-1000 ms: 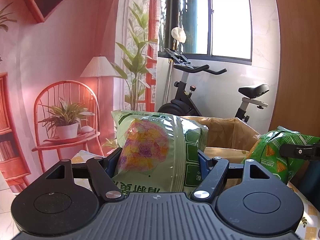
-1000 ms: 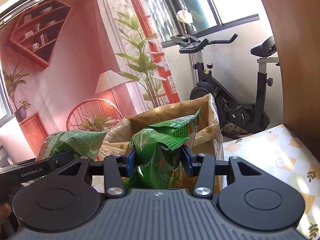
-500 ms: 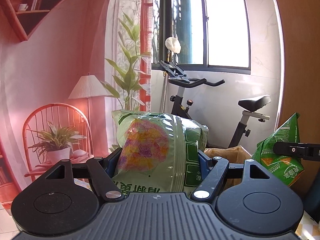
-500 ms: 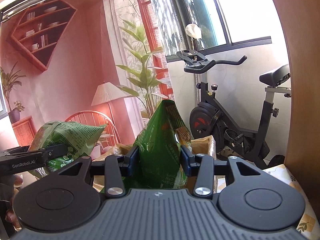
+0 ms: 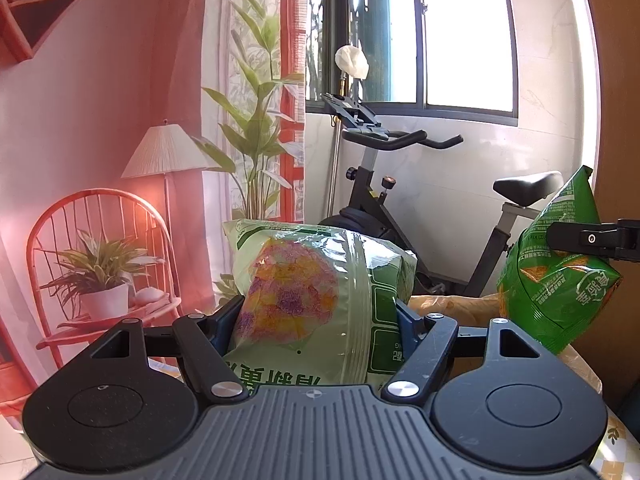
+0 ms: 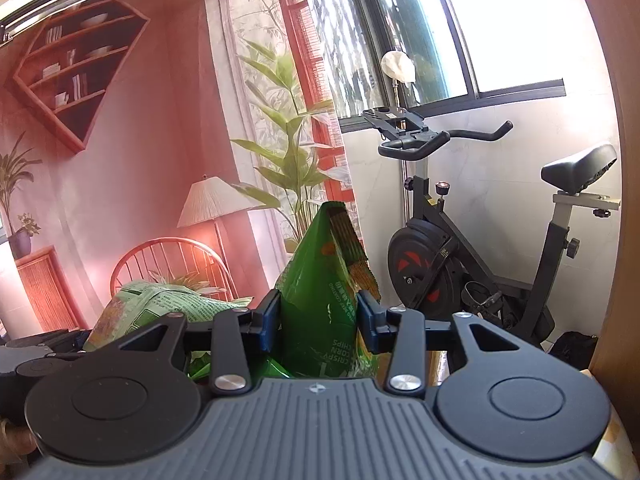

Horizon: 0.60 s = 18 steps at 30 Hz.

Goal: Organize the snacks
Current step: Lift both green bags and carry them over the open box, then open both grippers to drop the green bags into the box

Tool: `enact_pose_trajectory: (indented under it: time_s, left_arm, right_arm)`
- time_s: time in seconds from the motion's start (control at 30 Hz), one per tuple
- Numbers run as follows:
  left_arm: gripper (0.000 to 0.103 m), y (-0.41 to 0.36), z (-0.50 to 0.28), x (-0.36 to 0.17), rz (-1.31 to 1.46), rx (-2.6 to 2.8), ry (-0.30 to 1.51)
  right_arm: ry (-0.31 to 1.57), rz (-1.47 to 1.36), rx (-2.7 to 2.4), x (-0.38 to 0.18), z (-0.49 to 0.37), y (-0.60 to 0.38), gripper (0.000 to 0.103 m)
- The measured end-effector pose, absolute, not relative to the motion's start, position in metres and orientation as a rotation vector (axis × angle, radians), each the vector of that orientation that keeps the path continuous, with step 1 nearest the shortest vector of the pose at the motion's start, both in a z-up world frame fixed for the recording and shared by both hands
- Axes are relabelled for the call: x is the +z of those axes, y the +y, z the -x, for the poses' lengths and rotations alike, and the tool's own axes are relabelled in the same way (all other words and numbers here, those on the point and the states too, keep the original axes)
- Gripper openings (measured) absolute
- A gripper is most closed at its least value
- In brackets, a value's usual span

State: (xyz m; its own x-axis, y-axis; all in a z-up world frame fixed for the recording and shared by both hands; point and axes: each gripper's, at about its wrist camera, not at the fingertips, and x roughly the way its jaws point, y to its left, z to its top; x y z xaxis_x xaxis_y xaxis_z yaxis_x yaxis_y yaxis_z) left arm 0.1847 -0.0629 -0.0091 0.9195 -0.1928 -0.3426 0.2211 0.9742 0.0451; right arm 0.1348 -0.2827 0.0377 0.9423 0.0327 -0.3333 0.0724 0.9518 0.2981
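Snack bags: two bags, one in each tool, both lifted up in the air.
Pale green bag: the pale green snack bag (image 5: 320, 304) has a clear window with yellow, orange and purple crisps inside. It stands upright between the fingers of the left tool (image 5: 320, 316).
Left tool: its jaws are spread wide and both blue pads press on the sides of the pale green snack bag, so it is gripping the bag.
Dark green bag: the corn chips bag (image 6: 326, 300) is dark green with orange chips printed on it. It stands on end, with its sealed top edge pointing up.
Right tool: the right tool (image 6: 320, 320) has the corn chips bag between its blue pads. Its jaws are closing and the pads squeeze the bag in at the sides.
Side by side: in the left view the corn chips bag shows at the right edge; in the right view the pale green snack bag shows low at the left.
Paper bag: a brown paper bag (image 5: 460, 304) peeks out low behind the left tool, below both snack bags.
Desk: a bit of desk (image 5: 616, 444) with a checked flower cloth shows at the lower right corner.
Room behind: an exercise bike (image 5: 400, 184) stands under the window (image 5: 460, 32), next to a pink wall picture.
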Motion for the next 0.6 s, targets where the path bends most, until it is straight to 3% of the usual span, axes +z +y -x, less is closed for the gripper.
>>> enact_pose_trajectory:
  time_s: [0.43,0.6]
  left_arm:
    - [0.078,-0.091,-0.227,-0.041,-0.209,-0.195,0.434]
    - [0.08,-0.086,-0.234,-0.046,-0.186,-0.188,0.468]
  right_arm:
    - [0.519,-0.33,-0.025,-0.043,-0.18,-0.296,0.044]
    - [0.548,-0.31,0.002,-0.044,-0.18,-0.291,0.051]
